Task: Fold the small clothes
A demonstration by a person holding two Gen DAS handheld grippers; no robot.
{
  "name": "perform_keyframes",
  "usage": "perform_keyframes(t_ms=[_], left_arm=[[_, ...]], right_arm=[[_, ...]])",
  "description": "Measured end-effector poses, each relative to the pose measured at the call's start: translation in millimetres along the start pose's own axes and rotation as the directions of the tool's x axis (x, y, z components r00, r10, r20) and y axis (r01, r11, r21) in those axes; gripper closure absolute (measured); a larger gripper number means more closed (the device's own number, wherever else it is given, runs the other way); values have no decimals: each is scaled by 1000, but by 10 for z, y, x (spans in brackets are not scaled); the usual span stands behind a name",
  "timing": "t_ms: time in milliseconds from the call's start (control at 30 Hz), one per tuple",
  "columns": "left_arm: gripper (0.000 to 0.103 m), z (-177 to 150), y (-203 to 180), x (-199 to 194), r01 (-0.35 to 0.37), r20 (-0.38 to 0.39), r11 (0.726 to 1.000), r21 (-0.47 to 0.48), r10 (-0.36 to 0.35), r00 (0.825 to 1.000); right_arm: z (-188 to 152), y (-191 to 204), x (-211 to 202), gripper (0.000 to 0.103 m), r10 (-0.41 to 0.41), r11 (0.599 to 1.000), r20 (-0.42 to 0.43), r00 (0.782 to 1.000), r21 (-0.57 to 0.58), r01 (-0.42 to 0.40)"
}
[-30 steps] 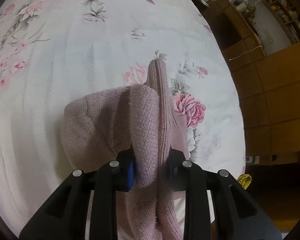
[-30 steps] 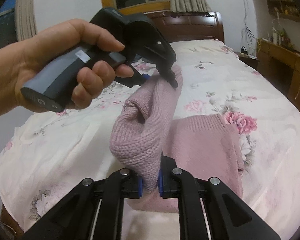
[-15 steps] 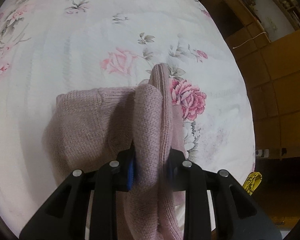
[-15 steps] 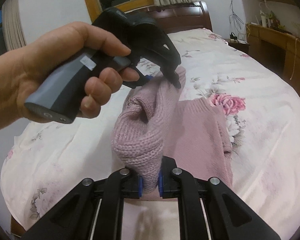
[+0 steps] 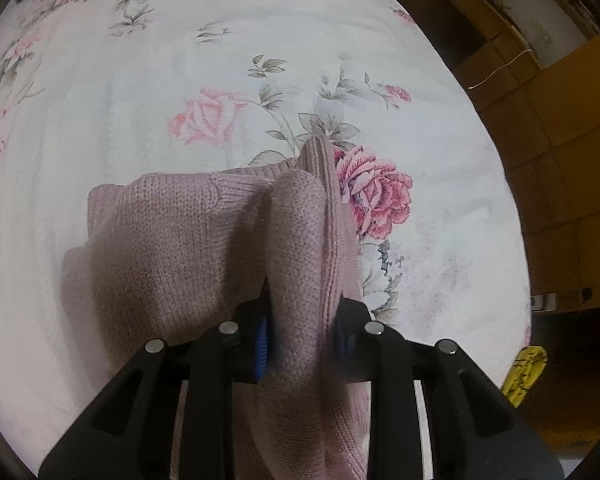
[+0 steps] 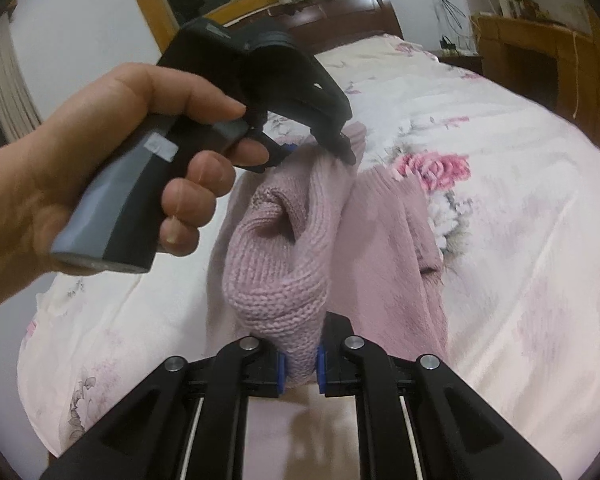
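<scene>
Above the floral bed (image 5: 100, 120), my left fingers (image 5: 300, 332) and my right fingers (image 6: 300, 364) each pinch a bunched fold of the pink sweater (image 6: 284, 248), lifting it.

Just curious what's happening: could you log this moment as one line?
left claw: shut on pink sweater | right claw: shut on pink sweater | sweater edge lifted, rest on floral bedspread

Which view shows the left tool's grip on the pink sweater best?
The right wrist view: it shows the left tool, hand-held, pinching the pink sweater from outside. The left wrist view shows only knit bunched between its own fingers.
</scene>
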State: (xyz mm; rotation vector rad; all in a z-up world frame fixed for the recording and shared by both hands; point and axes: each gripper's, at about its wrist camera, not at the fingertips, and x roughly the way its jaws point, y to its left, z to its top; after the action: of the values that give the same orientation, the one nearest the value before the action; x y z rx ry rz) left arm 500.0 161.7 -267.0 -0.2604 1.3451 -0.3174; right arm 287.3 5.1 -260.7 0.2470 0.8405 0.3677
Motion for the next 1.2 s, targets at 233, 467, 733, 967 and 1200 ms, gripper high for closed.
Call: perform_keyframes(t_ms=[233, 467, 733, 967, 1200], left_arm=[[79, -88, -142, 178, -24, 12, 999, 28, 23, 1000], [78, -152, -243, 312, -67, 57, 997, 26, 65, 996], [44, -180, -208, 267, 29, 167, 999, -21, -25, 986], [38, -226, 69, -262, 138, 256, 990, -21, -128, 958], [35, -838, 570, -628, 318, 276, 947, -41, -295, 915]], right_arm=[[-103, -185, 25, 93, 9, 999, -17, 1000, 36, -8], [-157, -459, 83, 93, 70, 990, -39, 997, 128, -65], [-158, -885, 262, 73, 269, 931, -104, 958, 284, -230], [29, -1258, 334, 30, 479, 819, -100, 872, 408, -403], [515, -1487, 781, 30, 583, 740, -138, 800, 498, -453]])
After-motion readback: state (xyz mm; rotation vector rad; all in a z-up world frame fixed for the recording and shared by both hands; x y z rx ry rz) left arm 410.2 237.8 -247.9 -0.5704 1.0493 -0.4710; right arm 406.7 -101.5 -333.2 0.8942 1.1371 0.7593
